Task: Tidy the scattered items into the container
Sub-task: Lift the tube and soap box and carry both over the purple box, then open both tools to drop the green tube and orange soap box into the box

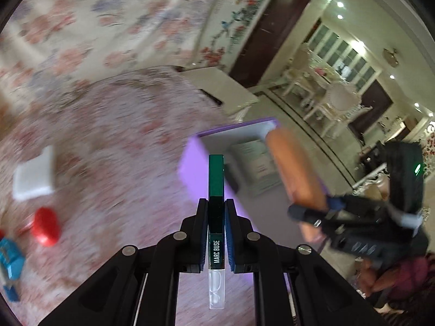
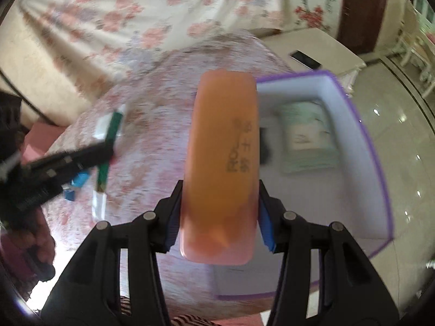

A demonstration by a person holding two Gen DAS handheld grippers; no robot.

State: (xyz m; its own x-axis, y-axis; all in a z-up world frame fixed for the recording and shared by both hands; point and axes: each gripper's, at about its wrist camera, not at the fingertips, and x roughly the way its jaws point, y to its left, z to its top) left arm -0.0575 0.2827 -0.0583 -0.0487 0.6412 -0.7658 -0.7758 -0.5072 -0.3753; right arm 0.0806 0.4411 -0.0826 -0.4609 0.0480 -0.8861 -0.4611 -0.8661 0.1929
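**A:** What do the left tongs [image 1: 216, 212] have?

**B:** They are clenched on a slim green tube [image 1: 216, 190] with a clear end and "MARC BUSE" printed down its side. The tube stands lengthwise between the blue pads, its green end pointing toward the purple box [image 1: 190, 163].

**A:** And the right tongs [image 2: 220, 201]?

**B:** Closed on an orange case [image 2: 221, 163], a long rounded bar with dark print on its face. It is gripped at its lower half, and the upper end reaches over the near left corner of the purple box in the right wrist view.

**A:** Where does the box sit?

**B:** On a bed covered by a pink floral bedspread [image 1: 108, 141], near the edge. Its walls are purple outside and pale inside, and a pale green packet [image 2: 307, 138] lies flat on its floor. A small dark thing lies beside the packet; blur hides what it is.

**A:** Anything loose on the bedspread?

**B:** In the left wrist view, a white flat packet [image 1: 34, 176], a red round item [image 1: 46, 225] below it, and a blue item [image 1: 11, 260] at the left edge, all well apart from the box. The frames are smeared, so finer detail is lost.

**A:** Are both tools in the air?

**B:** Yes, both are held above the bedspread, neither item touching the box.
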